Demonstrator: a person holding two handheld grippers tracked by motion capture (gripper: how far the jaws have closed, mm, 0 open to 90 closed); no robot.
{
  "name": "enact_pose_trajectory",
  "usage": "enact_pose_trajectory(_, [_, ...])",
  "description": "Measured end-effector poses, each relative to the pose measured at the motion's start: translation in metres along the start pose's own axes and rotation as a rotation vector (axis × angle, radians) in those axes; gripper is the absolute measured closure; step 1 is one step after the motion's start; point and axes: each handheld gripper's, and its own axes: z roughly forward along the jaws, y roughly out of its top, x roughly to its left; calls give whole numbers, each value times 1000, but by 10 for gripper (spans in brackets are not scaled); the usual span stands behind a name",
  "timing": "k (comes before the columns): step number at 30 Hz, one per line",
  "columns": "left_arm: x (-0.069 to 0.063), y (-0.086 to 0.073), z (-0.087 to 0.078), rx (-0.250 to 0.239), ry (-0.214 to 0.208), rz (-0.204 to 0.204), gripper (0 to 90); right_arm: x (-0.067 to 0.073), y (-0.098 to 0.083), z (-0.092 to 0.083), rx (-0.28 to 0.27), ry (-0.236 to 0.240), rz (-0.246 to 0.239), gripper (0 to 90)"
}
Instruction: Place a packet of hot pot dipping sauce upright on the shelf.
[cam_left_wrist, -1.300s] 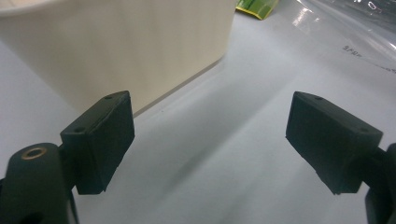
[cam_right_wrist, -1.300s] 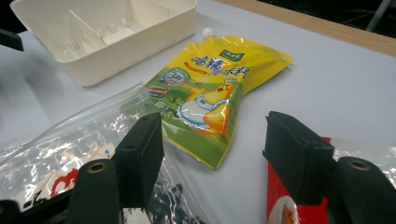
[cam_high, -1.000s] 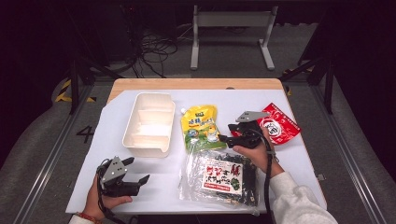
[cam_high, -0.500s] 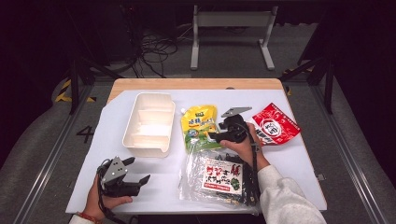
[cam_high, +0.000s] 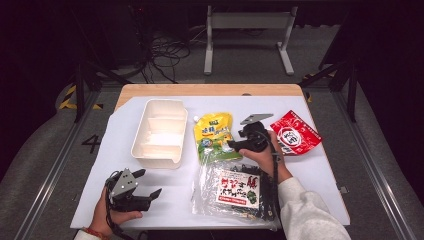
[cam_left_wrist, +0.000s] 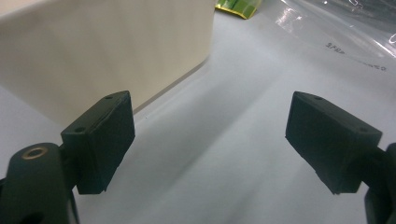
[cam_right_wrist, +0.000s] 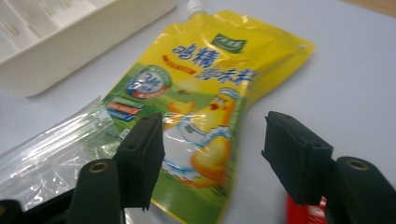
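Right gripper (cam_right_wrist: 212, 156): my jaws are standing wide, holding nothing.
Yellow-green plastic spout pouch (cam_right_wrist: 205, 102): lying flat at frame centre, its lower end sitting between my jaws, beneath them.
Left gripper (cam_left_wrist: 210, 140): gaping wide over bare white tabletop (cam_left_wrist: 224, 121).

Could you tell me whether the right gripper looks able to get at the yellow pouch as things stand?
Probably yes. The right gripper hangs just over the yellow pouch with its jaws apart, and nothing lies between them and the pouch. The clear bag laps only its lower end.
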Motion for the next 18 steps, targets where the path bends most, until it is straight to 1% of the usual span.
enact_pose_trajectory(1, [0,0,0,0,2,-4,163,-6,-2,-6,-11,-21,14,391])
enact_pose_trajectory(2, [0,0,1,1,1,-4,163,-12,-4,-11,-19,-29,37,394])
enact_pose_trajectory(4, [0,0,0,4,0,1,163,-21,-9,-19,-25,-38,60,395])
enact_pose_trajectory(6, [-1,0,0,3,-1,2,163,-29,-15,-28,-19,-90,42,395])
enact_pose_trajectory(7, [-1,0,0,5,-1,1,163,-36,-20,-33,-22,-107,41,393])
enact_pose_trajectory(9, [0,0,1,6,-6,-1,163,-47,-29,-44,-32,-148,61,392])
enact_pose_trajectory(11, [0,0,2,11,-8,-2,163,-59,-37,-53,-36,-174,81,388])
enact_pose_trajectory(12, [0,0,2,11,-8,-2,162,-65,-41,-59,-45,-184,100,388])
enact_pose_trajectory(13, [-1,-1,2,12,-10,-2,162,-65,-41,-59,-45,-184,100,388])
enact_pose_trajectory(15, [0,-1,2,13,-10,-1,163,-81,-57,-76,-67,-218,151,386])
enact_pose_trajectory(16, [0,-1,2,12,-8,-2,163,-90,-69,-87,-82,-220,193,384])
enact_pose_trajectory(17, [0,-1,3,11,-10,-2,163,-90,-69,-87,-82,-220,193,384])
enact_pose_trajectory(18, [0,-1,3,13,-11,-5,162,-93,-74,-91,-85,-230,199,383])
